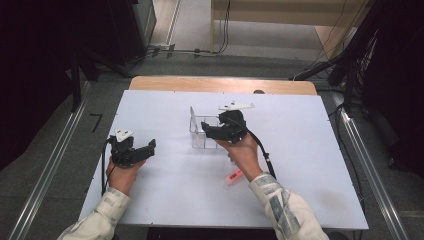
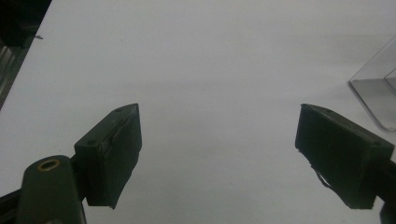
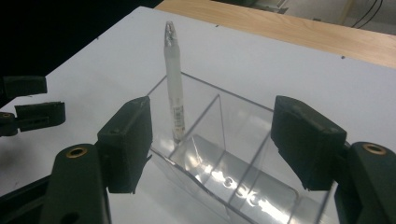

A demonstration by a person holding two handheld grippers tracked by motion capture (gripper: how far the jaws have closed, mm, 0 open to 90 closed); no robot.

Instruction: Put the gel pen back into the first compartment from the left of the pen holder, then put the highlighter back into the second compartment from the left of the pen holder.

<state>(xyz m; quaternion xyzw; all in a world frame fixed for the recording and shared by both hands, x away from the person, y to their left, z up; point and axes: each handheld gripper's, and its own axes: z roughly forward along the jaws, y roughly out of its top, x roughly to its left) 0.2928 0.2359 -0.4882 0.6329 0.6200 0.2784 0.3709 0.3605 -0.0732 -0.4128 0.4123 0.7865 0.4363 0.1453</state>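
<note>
The right gripper (image 3: 212, 142) is hovering wide open, holding nothing, over the clear plastic divided organizer (image 3: 233, 158) at frame centre. Its jaws could be knocking the white pen (image 3: 173, 88) leaning inside. The left gripper (image 2: 219, 154) is waiting open and empty at lower left.

Black tongs (image 1: 150, 146), black cables, pale patterned sleeves (image 1: 280, 202)

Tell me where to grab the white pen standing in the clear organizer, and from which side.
Grip the white pen on its upper half, the part standing free above the clear organizer rim. It leans in an end compartment, so come from above, with the right hand-held gripper, whose jaws are already open over it.
</note>
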